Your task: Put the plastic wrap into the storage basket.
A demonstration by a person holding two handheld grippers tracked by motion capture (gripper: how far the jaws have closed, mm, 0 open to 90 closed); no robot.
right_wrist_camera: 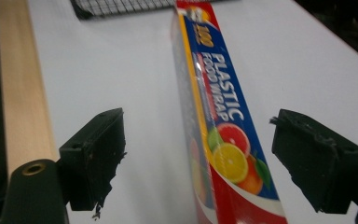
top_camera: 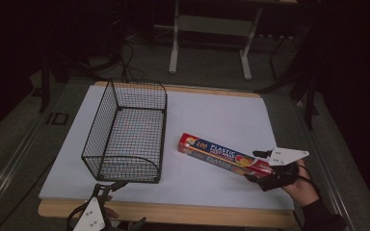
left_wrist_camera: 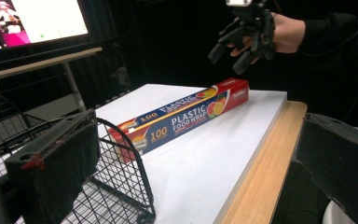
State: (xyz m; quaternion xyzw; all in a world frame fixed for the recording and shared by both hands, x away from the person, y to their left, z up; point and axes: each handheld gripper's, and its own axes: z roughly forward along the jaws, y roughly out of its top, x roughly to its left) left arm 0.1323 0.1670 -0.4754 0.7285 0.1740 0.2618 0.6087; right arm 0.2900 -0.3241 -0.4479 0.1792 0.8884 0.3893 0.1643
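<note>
Right claw (right_wrist_camera: 200, 158) is wide open, pads clear of the box on both sides, nothing gripped. Food wrap box (top_camera: 224, 156) runs lengthwise between its jaws in the right gripper view; the red end with the citrus picture sits between the pads without touching either. In the left gripper view the right claw (left_wrist_camera: 230, 53) hangs in the air just above that red end, apart from it.

Box lies flat on the white tabletop (top_camera: 221, 115), right of centre, angled with its far end toward the wire basket (top_camera: 125, 134) and its red end toward the right hand (top_camera: 301, 185). Print reads "100 PLASTIC FOOD WRAP" in white and yellow on a blue band; orange, lemon and lime slices on the red end. Small white word on the end flap, too small to read.

Basket is black wire mesh, upright, left of the box, near it but not touching.

Left claw (top_camera: 111, 185) sits at the near edge of the tabletop, right at the basket's near corner. Jaws stand apart, nothing between them; the basket rim (left_wrist_camera: 121, 140) passes just beside the left-hand jaw, contact can't be told.

Lit screen (left_wrist_camera: 32, 21) behind the tabletop, text unreadable.
</note>
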